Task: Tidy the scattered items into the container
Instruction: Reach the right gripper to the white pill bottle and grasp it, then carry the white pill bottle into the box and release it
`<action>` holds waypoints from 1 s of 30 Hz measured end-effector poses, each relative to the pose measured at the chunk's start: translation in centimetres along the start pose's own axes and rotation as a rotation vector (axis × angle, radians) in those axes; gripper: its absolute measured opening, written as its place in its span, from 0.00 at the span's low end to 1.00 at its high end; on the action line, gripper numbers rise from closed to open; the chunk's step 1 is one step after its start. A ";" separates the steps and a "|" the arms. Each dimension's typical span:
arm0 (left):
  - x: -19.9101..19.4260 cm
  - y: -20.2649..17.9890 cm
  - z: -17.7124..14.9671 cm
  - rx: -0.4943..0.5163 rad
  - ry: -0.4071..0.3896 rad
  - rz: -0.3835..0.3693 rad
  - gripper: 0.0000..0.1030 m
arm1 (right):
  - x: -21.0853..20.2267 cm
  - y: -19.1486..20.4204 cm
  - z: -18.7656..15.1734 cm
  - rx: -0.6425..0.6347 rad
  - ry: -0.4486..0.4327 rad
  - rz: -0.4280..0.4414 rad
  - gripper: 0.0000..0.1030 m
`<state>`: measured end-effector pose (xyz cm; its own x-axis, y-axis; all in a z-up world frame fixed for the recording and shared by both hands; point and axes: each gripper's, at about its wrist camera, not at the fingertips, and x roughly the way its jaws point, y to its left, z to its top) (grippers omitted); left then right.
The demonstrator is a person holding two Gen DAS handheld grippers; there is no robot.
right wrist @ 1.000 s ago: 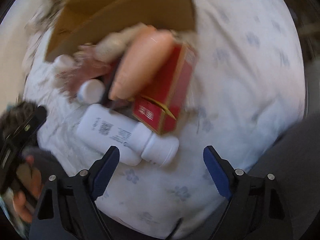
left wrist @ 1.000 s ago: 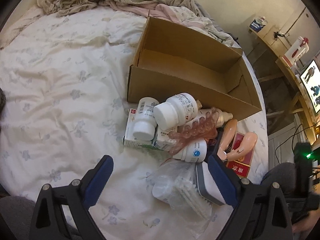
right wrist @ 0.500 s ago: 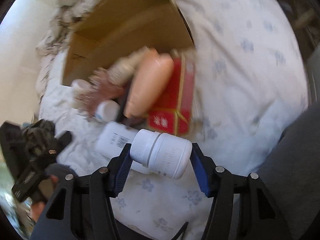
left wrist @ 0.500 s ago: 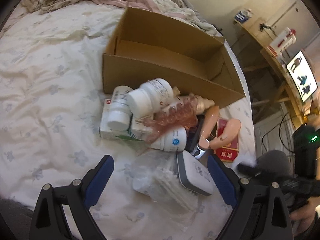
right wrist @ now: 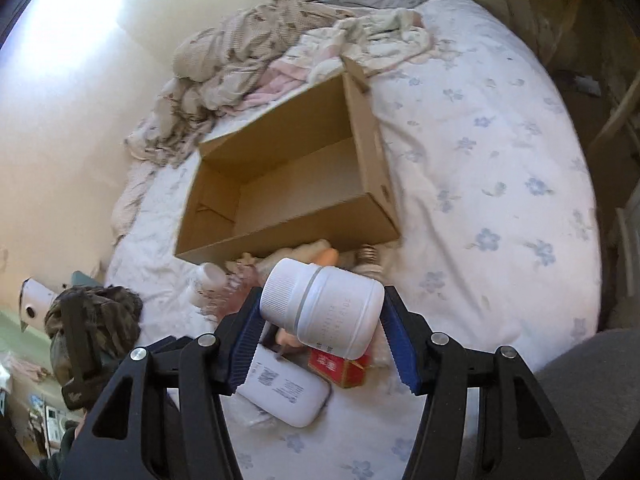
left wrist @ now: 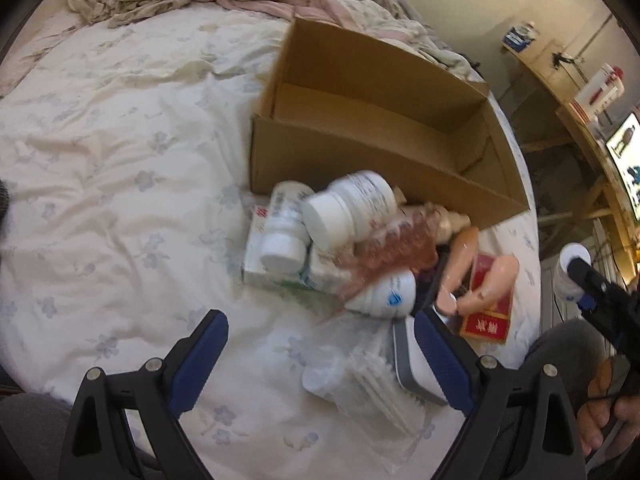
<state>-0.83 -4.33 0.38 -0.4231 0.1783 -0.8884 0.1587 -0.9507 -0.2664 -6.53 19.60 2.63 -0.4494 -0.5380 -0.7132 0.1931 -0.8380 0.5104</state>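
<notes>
on the bed (right wrist: 500, 168) we count one empty cardboard box (right wrist: 372, 152) behind a heap with three white bottles (left wrist: 352, 208), our right tool (right wrist: 322, 332) pinching a fourth bottle (right wrist: 324, 308) above it, left tool (left wrist: 320, 344) spread.

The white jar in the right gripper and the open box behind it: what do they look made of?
White jar: likely plastic, matte and opaque, with a ribbed screw cap. Open box: corrugated cardboard, plain brown, dull, with creased folded flaps and raw cut edges.
</notes>
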 end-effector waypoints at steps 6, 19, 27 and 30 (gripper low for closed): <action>0.9 -0.4 2.4 -0.081 -0.003 0.036 0.83 | 0.6 -0.3 -0.1 0.013 0.018 0.048 0.60; 4.2 -1.6 6.1 -0.103 0.034 0.120 0.57 | -0.9 -0.5 -0.4 0.024 -0.016 0.125 0.60; 2.3 -0.6 5.4 -0.082 0.034 0.106 0.57 | -0.6 -0.2 -0.4 0.007 -0.015 0.129 0.60; 0.5 -1.5 4.8 -0.039 -0.004 0.117 0.57 | -0.6 -0.1 -0.3 -0.003 -0.017 0.111 0.60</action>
<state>-5.55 -4.02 2.11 -0.4036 0.0655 -0.9126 0.2417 -0.9544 -0.1754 -6.00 19.99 2.84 -0.4398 -0.6260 -0.6440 0.2450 -0.7735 0.5845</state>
